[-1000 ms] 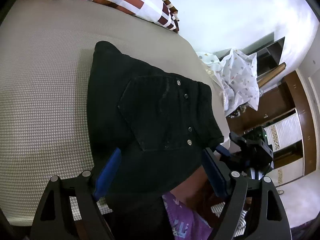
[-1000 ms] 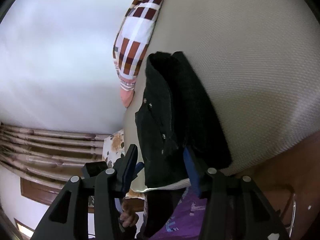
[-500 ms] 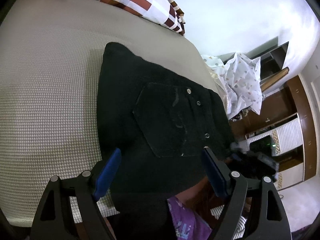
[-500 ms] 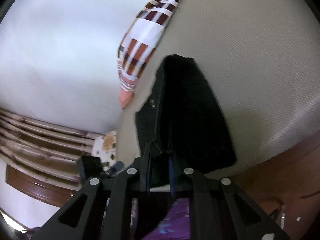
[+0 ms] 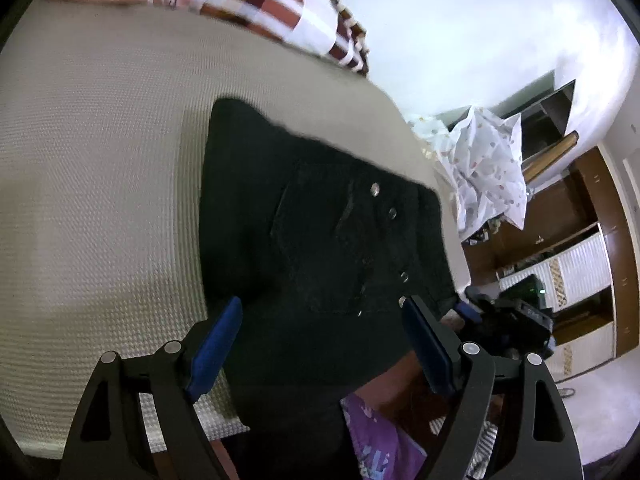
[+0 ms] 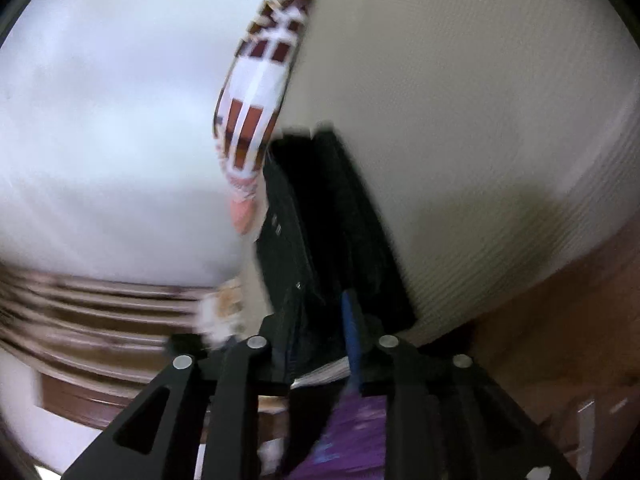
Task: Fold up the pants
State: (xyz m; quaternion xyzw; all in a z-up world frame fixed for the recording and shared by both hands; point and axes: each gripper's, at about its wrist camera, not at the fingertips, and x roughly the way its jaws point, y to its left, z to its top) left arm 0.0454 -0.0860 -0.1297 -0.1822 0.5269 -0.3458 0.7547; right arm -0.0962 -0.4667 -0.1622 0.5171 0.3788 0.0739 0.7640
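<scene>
The black pants (image 5: pixel 320 240) lie folded on the beige bed cover (image 5: pixel 100 200), back pocket and metal rivets facing up, near end hanging over the bed edge. My left gripper (image 5: pixel 320 340) is open, its blue pads either side of the near part of the pants without pinching them. My right gripper (image 6: pixel 320 332) is shut on the near right edge of the pants (image 6: pixel 328 240); it also shows in the left wrist view (image 5: pixel 500 316) at the pants' right corner. The right wrist view is blurred.
A checked red-and-white pillow (image 5: pixel 272 4) lies at the head of the bed. A white patterned cloth (image 5: pixel 488 168) hangs beside the bed on the right, with brown wooden cabinets (image 5: pixel 580 240) behind. Purple clothing (image 5: pixel 380 440) of the person is at the bed's near edge.
My right gripper closed on the pants' near right edge and is moving, blurring its view. My left gripper stayed open over the pants, which shifted a little.
</scene>
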